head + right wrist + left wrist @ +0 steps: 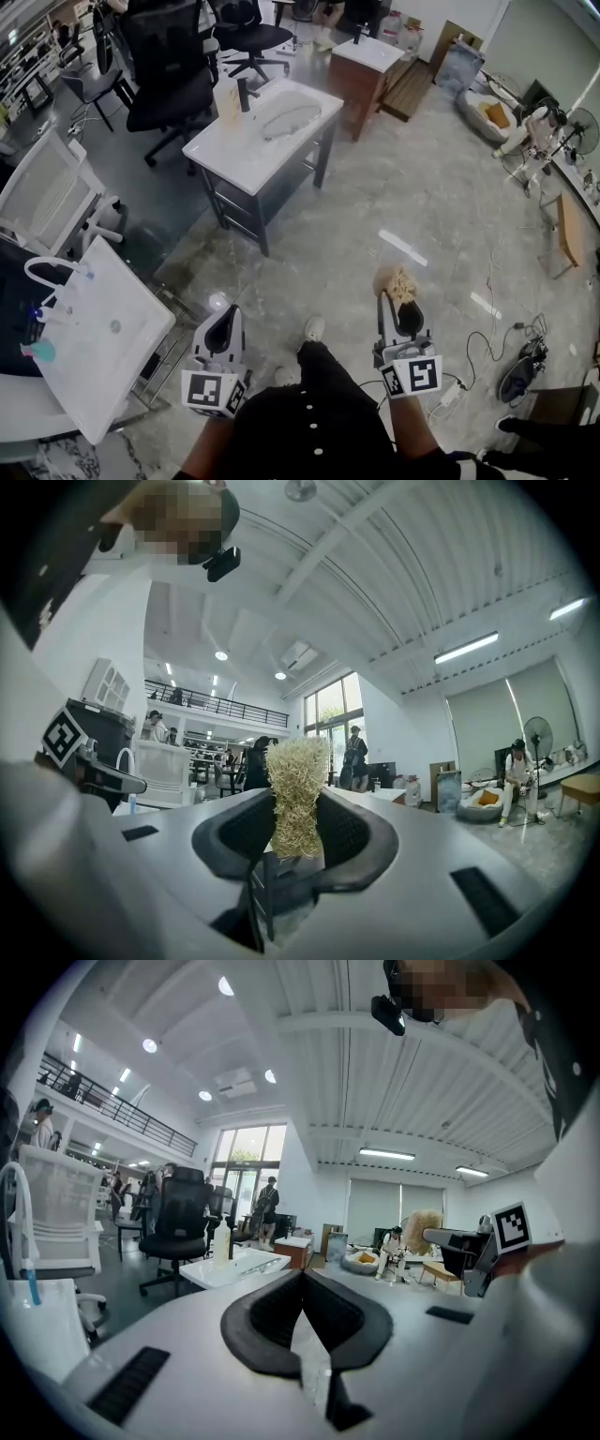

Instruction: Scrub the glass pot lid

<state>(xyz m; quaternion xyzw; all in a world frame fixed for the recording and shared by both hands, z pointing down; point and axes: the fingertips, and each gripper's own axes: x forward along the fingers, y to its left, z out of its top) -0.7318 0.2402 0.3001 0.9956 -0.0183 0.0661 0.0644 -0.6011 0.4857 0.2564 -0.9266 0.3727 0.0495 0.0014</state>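
Left gripper [302,1277] clenched, empty — right gripper [298,829] clamped on scrubber [298,778]; both above floor [422,206], counter [225,155] well apart.

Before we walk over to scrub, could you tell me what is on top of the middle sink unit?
A pale bottle and a dark tap stand by the basin. What looks like the lid lies inside. Anything beneath it is covered.
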